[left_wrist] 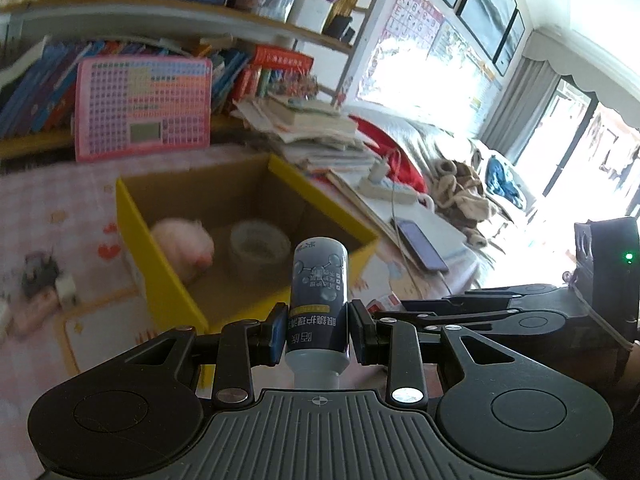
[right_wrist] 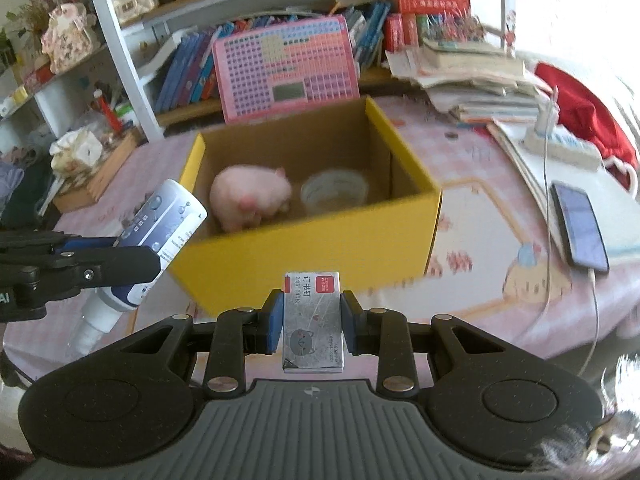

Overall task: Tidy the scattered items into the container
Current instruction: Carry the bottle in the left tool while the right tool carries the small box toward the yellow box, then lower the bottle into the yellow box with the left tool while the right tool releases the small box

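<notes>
My left gripper (left_wrist: 318,334) is shut on a dark blue bottle (left_wrist: 318,292) with a white cap, its base pointing forward toward the yellow cardboard box (left_wrist: 160,264). In the right wrist view that bottle (right_wrist: 168,220) and the left gripper (right_wrist: 132,258) hang just left of the box (right_wrist: 320,240). My right gripper (right_wrist: 312,322) is shut on a small silver staples box (right_wrist: 313,320), held in front of the yellow box's near wall. Inside the box lie a pink plush toy (right_wrist: 250,196) and a roll of clear tape (right_wrist: 334,192).
A pink keyboard toy (right_wrist: 286,68) leans on the bookshelf behind the box. A stack of books (right_wrist: 472,76), a power strip (right_wrist: 560,146) and a phone (right_wrist: 580,226) on a cable lie at the right. Small items (left_wrist: 48,280) sit on the pink tablecloth left of the box.
</notes>
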Available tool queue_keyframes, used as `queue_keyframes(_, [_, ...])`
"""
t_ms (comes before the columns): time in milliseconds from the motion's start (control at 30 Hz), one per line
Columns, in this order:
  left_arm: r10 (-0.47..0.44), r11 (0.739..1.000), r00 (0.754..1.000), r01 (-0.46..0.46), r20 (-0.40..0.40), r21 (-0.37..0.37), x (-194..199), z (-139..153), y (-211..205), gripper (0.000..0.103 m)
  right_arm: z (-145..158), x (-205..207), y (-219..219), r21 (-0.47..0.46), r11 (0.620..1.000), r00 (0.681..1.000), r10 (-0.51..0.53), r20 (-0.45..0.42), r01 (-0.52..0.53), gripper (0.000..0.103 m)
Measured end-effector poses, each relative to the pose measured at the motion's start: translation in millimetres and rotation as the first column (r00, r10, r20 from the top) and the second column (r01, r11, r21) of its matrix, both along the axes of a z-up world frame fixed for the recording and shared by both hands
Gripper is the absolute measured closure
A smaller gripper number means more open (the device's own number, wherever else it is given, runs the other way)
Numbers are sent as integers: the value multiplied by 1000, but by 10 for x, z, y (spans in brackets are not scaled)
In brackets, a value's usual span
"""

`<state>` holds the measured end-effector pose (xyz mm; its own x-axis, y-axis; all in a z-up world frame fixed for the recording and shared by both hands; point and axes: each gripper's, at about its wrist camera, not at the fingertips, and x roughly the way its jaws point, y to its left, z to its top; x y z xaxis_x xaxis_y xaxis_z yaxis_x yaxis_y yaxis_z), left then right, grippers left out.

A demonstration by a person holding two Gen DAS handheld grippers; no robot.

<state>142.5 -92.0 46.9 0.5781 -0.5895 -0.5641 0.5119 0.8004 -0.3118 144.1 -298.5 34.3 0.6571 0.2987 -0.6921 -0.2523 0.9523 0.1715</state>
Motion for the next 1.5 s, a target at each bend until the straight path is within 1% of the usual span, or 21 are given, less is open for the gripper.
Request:
queue_keyframes(167, [37, 999, 998, -38, 48, 22, 173, 93, -127, 72, 137, 314, -82, 2, 999, 997, 48, 55, -48, 75])
queue_keyframes(367, [59, 995, 996, -64, 64, 72, 378, 66, -290, 72, 242, 686, -106, -18, 993, 988, 116, 106, -115, 75])
queue_keyframes(467, [66, 990, 996, -73, 63, 118, 533, -11, -359, 72, 237, 904, -43, -53, 986, 979, 164, 123, -158, 75])
queue_keyframes(533, [64, 984, 996, -74, 63, 161, 643, -72, -405, 72, 212, 1070, 19, -83, 978, 972, 200, 124, -191, 75])
queue_keyframes(633, [61, 975, 997, -69, 42, 210, 780, -165, -441, 72, 114, 1334, 145, -139, 959, 959, 263, 101, -248, 75])
queue_keyframes(733, [54, 966, 998, -58, 21, 252, 860, -248, -461, 72, -56, 1572, 284, -194, 929, 944, 329, 41, -315, 75])
queue_keyframes(800, [53, 959, 999, -52, 5, 277, 904, -302, -472, 72, -181, 1694, 397, -228, 899, 924, 381, -9, -373, 75])
queue_keyframes(933, [52, 939, 998, -42, -20, 340, 998, -426, -528, 72, -422, 1853, 603, -309, 834, 886, 457, -79, -458, 75])
queue_keyframes(1033, [49, 926, 998, -30, -41, 376, 1048, -513, -566, 72, -543, 1936, 691, -332, 798, 863, 488, -134, -503, 75])
queue_keyframes(1100, [52, 925, 997, -26, -58, 379, 1069, -554, -569, 72, -579, 1952, 730, -341, 780, 850, 505, -152, -525, 75])
queue_keyframes(1167, [50, 929, 996, -21, -68, 370, 1080, -560, -569, 72, -587, 1961, 739, -346, 775, 847, 508, -156, -529, 75])
queue_keyframes(1200, [49, 928, 996, -20, -69, 372, 1078, -559, -569, 72, -590, 1974, 735, -340, 779, 848, 504, -163, -527, 75])
queue_keyframes(1333, [32, 922, 997, -2, -70, 388, 1072, -548, -561, 67, -637, 1968, 728, -334, 786, 854, 481, -197, -520, 75])
queue_keyframes(1367, [26, 917, 997, 2, -67, 398, 1064, -547, -566, 66, -627, 1965, 722, -328, 791, 856, 478, -196, -516, 73])
queue_keyframes(1400, [22, 911, 998, 5, -60, 412, 1049, -549, -567, 63, -614, 1957, 715, -322, 796, 859, 476, -189, -512, 65])
queue_keyframes(1433, [27, 908, 998, 0, -58, 420, 1041, -549, -554, 60, -608, 1943, 707, -320, 800, 862, 472, -185, -508, 64])
queue_keyframes(1500, [40, 909, 997, -11, -60, 417, 1041, -550, -499, 60, -608, 1913, 696, -320, 803, 864, 469, -183, -503, 64])
